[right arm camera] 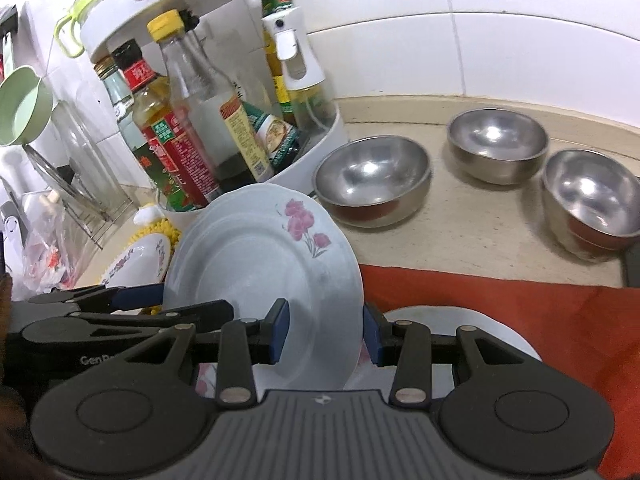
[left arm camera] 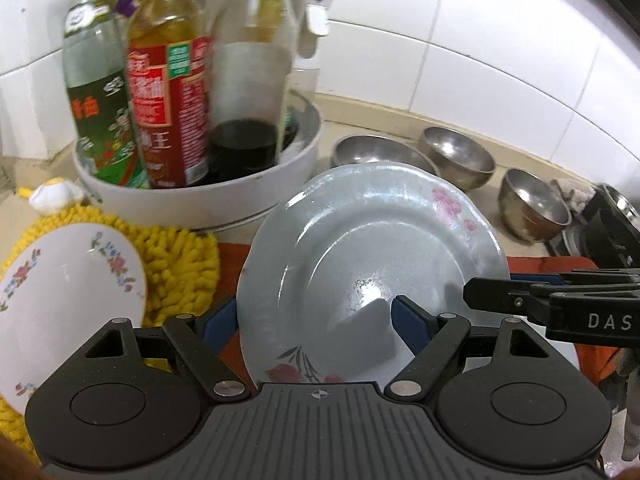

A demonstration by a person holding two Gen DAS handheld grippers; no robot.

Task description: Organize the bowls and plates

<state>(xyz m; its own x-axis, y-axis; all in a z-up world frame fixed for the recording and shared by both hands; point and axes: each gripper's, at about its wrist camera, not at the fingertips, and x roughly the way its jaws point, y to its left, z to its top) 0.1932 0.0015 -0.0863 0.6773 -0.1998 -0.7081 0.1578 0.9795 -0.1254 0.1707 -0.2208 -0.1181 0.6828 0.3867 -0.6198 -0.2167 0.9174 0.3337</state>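
Pale-blue plate (left arm camera: 372, 248), tilted, apparently held across its rim by left gripper (left arm camera: 308, 320) and right gripper (right arm camera: 326, 332).

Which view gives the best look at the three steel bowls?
The right wrist view: all three round stainless-steel bowls sit unobstructed on the beige counter. In the left wrist view they are smaller, and the pale flowered plate covers part of the nearest.

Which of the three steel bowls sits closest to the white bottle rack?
The largest steel bowl, leftmost of the three, almost touches the white bottle rack. The other two bowls sit farther right.
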